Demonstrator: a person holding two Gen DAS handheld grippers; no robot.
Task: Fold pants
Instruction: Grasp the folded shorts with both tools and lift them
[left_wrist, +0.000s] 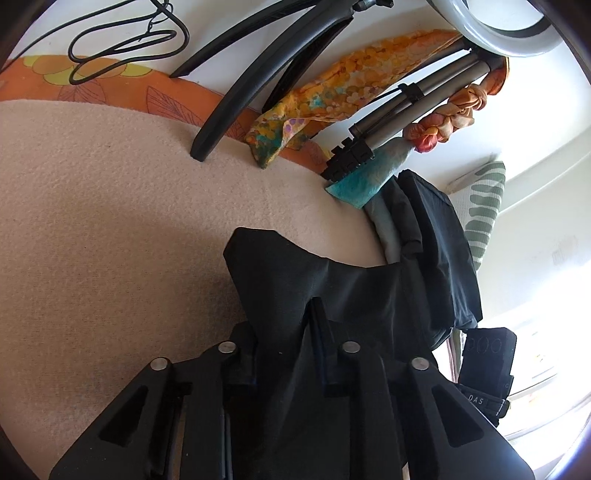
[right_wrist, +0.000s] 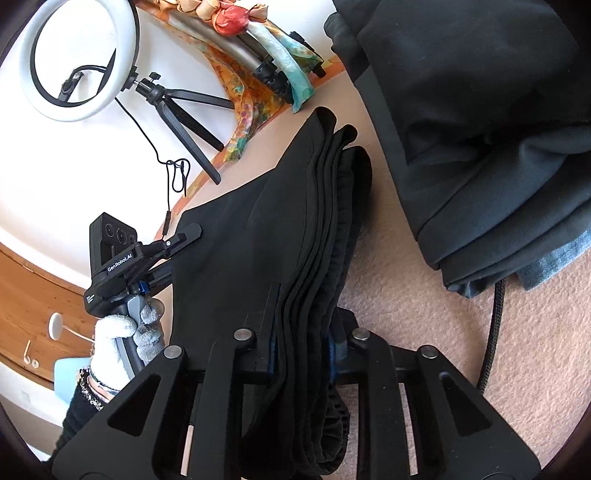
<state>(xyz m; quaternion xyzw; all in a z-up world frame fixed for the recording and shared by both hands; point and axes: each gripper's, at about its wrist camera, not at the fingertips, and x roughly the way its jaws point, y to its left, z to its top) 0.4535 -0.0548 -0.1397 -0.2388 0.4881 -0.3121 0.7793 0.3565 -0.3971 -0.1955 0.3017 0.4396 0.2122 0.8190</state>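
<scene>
The black pants (left_wrist: 332, 280) lie folded on a cream blanket (left_wrist: 110, 221). In the left wrist view my left gripper (left_wrist: 286, 339) is shut on a corner of the black fabric, which drapes over its fingers. In the right wrist view my right gripper (right_wrist: 303, 328) is shut on the layered, stacked edge of the pants (right_wrist: 295, 206), several folds showing between its fingers. At that view's left a gloved hand (right_wrist: 125, 332) holds the left gripper (right_wrist: 186, 236), whose tip rests at the far edge of the same pants.
A pile of dark clothes (right_wrist: 480, 110) sits at the right, beside the pants. A ring light (right_wrist: 79, 62) on a small tripod (right_wrist: 184, 122), a colourful scarf (left_wrist: 332, 96) and thin cables lie at the back. A black braided cord (right_wrist: 495, 332) runs along the blanket (right_wrist: 406, 277).
</scene>
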